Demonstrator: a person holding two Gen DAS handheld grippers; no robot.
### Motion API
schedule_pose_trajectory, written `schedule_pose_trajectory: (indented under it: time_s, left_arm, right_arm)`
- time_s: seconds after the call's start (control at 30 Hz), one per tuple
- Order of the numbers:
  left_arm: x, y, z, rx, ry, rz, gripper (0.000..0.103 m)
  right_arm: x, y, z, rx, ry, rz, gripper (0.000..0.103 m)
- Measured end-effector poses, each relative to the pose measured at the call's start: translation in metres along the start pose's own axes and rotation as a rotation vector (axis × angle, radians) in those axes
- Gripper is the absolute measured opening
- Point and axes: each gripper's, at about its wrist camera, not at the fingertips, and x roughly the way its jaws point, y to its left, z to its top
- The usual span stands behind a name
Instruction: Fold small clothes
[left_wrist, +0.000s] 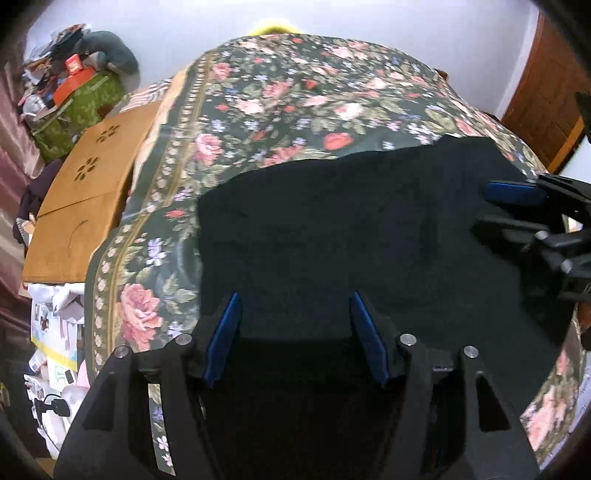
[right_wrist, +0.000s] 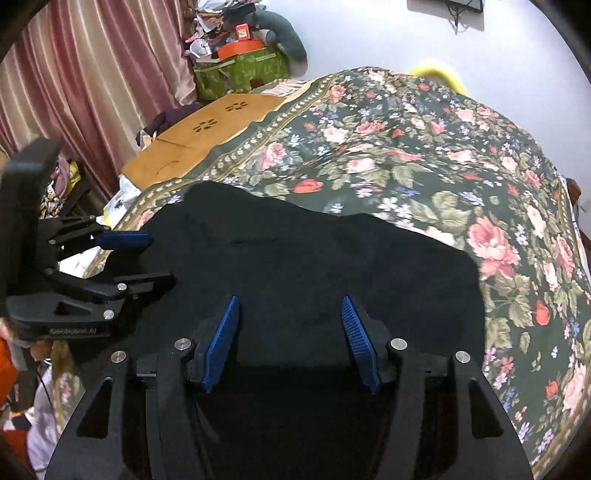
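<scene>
Black garment (left_wrist: 351, 236) lay spread flat on the floral bedspread (left_wrist: 280, 96), directly ahead of and beneath both sets of fingers. Its long axis ran side to side across both views. Left gripper (left_wrist: 293, 295) hovered over the near edge with fingers spread apart, nothing between them. Right gripper (right_wrist: 290, 299) likewise released, over the same edge. Both looked about equally near; near hem likely the next grab. Green fabric box (right_wrist: 240, 72) far beyond the fingers, piled with clutter and an orange box (right_wrist: 240, 48).

Both wrist views sit close above the black garment (left_wrist: 351, 240), facing 12 o'clock across the floral bed (right_wrist: 424, 147); they share both.
</scene>
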Motion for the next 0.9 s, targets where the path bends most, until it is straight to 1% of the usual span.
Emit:
schedule_pose_trajectory:
  time_s: [0.1,0.2,0.27,0.37,0.47,0.6,0.67,0.7,0.8,0.9]
  left_arm:
    - [-0.001,0.017,-0.007,-0.035,0.005,0.052,0.062]
    - [-0.007,0.033,-0.015,-0.082,0.009,0.055,0.062]
    - [-0.017,0.035,-0.020,-0.090,-0.006,0.063,0.062]
    - [-0.033,0.031,-0.024,-0.087,-0.038,0.047,0.062]
    - [-0.051,0.017,-0.026,-0.083,-0.072,0.004,0.062]
    - [-0.055,-0.003,-0.027,-0.064,-0.090,-0.027,0.063]
    - [-0.048,-0.008,-0.030,-0.050,-0.073,-0.019,0.064]
    - [-0.042,-0.010,-0.033,-0.046,-0.052,-0.007,0.064]
    - [-0.036,-0.005,-0.043,-0.066,-0.035,0.010,0.064]
    - [-0.043,0.006,-0.050,-0.099,-0.036,0.028,0.064]
  right_arm:
    - [-0.009,-0.017,-0.007,0.030,0.007,-0.020,0.054]
    - [-0.020,-0.028,-0.012,0.069,0.013,-0.040,0.054]
    - [-0.033,-0.027,-0.017,0.090,-0.006,-0.017,0.054]
    - [-0.045,-0.013,-0.019,0.063,-0.025,0.005,0.054]
    - [-0.049,0.005,-0.021,0.034,-0.035,0.038,0.054]
    - [-0.039,0.025,-0.025,-0.008,-0.008,0.076,0.054]
    - [-0.032,0.029,-0.029,-0.025,0.018,0.070,0.054]
    - [-0.027,0.029,-0.033,-0.030,0.033,0.063,0.054]
    - [-0.029,0.019,-0.043,0.001,0.025,0.072,0.058]
    - [-0.035,0.009,-0.049,0.028,0.024,0.037,0.058]
